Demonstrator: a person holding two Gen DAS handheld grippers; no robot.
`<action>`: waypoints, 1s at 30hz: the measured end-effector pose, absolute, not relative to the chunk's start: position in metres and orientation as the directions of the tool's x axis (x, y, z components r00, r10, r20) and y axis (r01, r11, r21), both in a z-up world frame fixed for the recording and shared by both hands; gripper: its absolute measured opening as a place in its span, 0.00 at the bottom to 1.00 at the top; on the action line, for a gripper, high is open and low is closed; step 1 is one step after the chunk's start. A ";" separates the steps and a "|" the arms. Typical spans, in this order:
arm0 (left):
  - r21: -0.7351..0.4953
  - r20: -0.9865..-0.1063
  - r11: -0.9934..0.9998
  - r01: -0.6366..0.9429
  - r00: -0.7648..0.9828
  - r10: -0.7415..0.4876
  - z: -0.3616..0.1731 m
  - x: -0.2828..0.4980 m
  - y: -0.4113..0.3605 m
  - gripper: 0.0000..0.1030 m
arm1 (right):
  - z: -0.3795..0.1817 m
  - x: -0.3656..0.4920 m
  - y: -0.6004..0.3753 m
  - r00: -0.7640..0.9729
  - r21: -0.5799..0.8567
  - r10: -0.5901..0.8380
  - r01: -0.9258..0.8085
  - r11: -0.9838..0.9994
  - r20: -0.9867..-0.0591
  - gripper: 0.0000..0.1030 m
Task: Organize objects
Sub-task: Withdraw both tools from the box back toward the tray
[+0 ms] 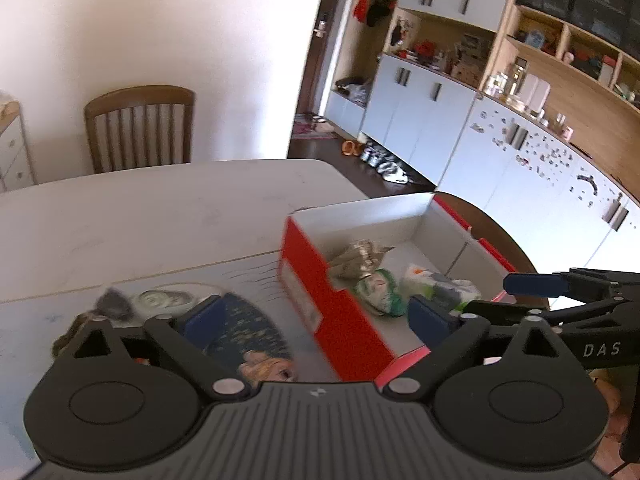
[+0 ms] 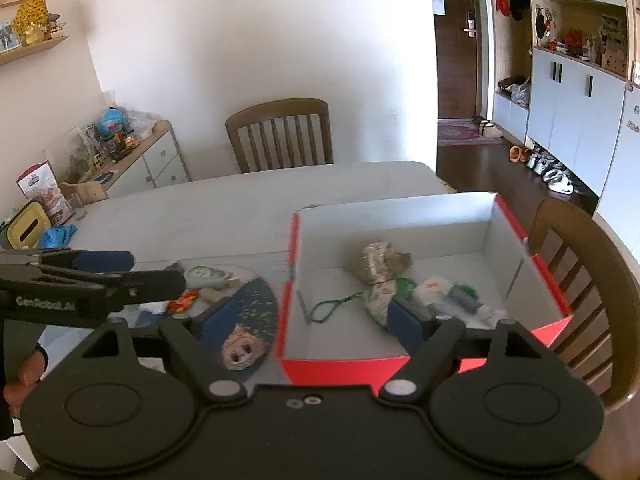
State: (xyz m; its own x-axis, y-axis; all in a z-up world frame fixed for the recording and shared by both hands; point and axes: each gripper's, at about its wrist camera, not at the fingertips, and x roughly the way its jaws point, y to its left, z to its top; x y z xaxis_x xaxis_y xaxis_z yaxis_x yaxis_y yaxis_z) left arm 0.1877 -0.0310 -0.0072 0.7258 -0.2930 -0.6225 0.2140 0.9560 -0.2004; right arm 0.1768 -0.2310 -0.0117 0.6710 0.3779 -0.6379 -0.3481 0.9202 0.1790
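A red shoebox with a white inside stands open on the table. In it lie a brown-grey shell-like lump, a green-white packet, a clear packet and a green cord. Left of the box lie a dark oval fan with a face, a pale round thing and small items. My left gripper is open and empty, straddling the box's near wall. My right gripper is open and empty, likewise.
The pale table has a wooden chair at its far side and another chair to the right. A yellow box and a blue cloth sit at far left.
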 end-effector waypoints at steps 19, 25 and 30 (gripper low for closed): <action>-0.213 -0.608 0.963 0.163 0.750 -0.262 -0.048 0.147 0.086 1.00 | -0.046 0.161 -0.135 0.611 0.167 0.387 -0.385 0.908 -0.691 0.86; -0.185 -0.616 0.976 0.119 0.760 -0.209 -0.063 0.152 0.110 1.00 | -0.066 0.166 -0.114 0.591 0.154 0.359 -0.369 0.917 -0.722 0.86; -0.174 -0.620 0.982 0.078 0.766 -0.171 -0.078 0.166 0.126 1.00 | -0.082 0.170 -0.103 0.592 0.134 0.329 -0.349 0.928 -0.736 0.86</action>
